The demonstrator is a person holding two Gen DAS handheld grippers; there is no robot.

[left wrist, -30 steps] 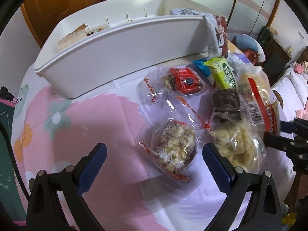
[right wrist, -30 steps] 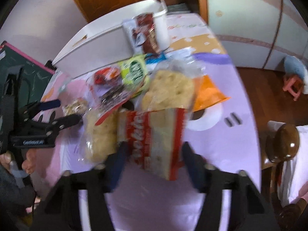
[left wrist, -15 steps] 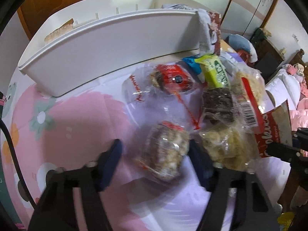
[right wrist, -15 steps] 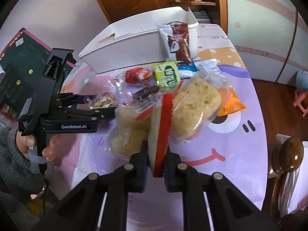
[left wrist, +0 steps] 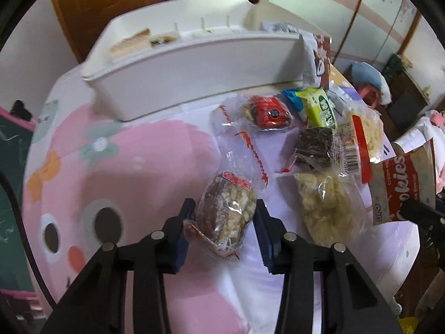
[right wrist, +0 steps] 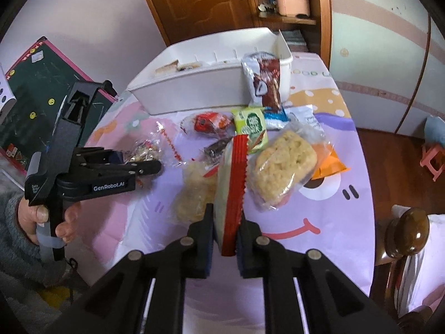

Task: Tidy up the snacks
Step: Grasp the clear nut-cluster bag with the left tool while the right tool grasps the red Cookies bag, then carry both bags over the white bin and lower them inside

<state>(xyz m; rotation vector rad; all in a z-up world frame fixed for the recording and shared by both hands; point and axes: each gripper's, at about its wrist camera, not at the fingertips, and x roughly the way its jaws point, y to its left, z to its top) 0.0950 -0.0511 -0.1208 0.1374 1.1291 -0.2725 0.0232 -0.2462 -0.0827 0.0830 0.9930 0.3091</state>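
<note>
A white plastic organizer bin [left wrist: 194,66] with slotted dividers stands at the far side of the cartoon-printed tablecloth [left wrist: 116,167]; a few flat packets lie at its left end, and a brown-and-white snack bag [right wrist: 264,80] leans against its right end. Loose snacks lie in front of it: pale puffed rice cakes in clear wrap [right wrist: 283,164], a green packet [right wrist: 250,122], a red-wrapped piece [left wrist: 269,114] and a dark brownie-like bar [left wrist: 314,144]. The right gripper [right wrist: 225,236] is clenched on a red-and-white cookies packet [right wrist: 232,189], held on edge above the cloth. The left gripper [left wrist: 225,220], whose jaws have just been closing, grasps a clear-wrapped chocolate puffed-grain cake [left wrist: 228,211] by its sides.
</note>
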